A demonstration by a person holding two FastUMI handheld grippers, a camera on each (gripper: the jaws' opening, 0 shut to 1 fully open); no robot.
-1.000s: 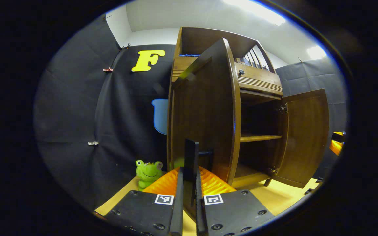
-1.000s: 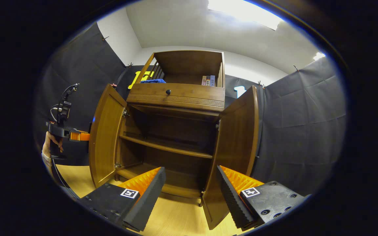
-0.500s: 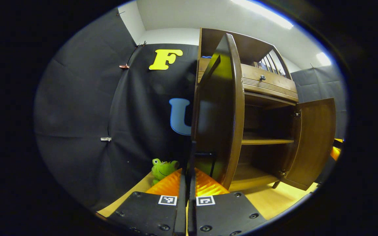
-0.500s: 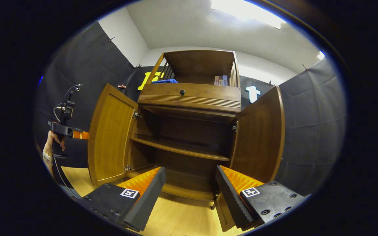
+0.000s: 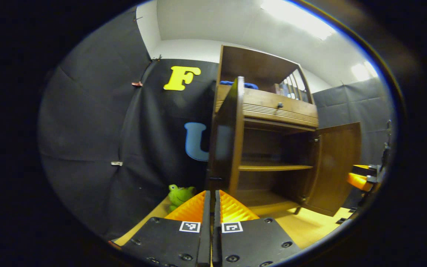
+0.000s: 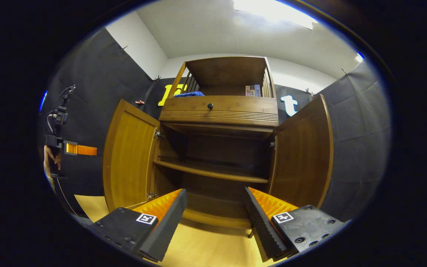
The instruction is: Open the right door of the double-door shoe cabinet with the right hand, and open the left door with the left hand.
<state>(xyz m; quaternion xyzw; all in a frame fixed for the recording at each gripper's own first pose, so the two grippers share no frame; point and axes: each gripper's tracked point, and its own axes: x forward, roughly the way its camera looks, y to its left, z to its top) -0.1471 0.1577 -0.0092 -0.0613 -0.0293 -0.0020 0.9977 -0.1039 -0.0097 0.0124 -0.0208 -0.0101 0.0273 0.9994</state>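
Both doors of the shoe cabinet (image 6: 217, 148) are seen swung wide open here. In the right gripper view the left door (image 6: 128, 155) is hinged out toward 9 o'clock and the right door (image 6: 302, 155) toward 3 o'clock, with the bare middle shelf (image 6: 209, 170) and the dark inside shown between them. The right gripper (image 6: 215, 215) is held spread wide, nothing between its fingers, and it is pointed at the bottom of the cabinet opening, clear of both doors. Above the doors a drawer with a small dark knob (image 6: 210, 106) is seen, and on top of it a blue cloth (image 6: 189, 94) and a few books (image 6: 253, 90) are tucked into the railed top shelf. The left gripper (image 6: 76, 149) is spotted out at 9 o'clock, just beside the left door's outer edge, with a hand (image 6: 50, 161) wrapped around its grip. In the left gripper view its fingers are pressed together on nothing, and the left door is seen nearly edge-on at 12 o'clock, just beyond the tips. A green frog toy (image 5: 180, 194) is parked on the wooden floor (image 5: 310, 230) at about 11 o'clock, next to the cabinet.
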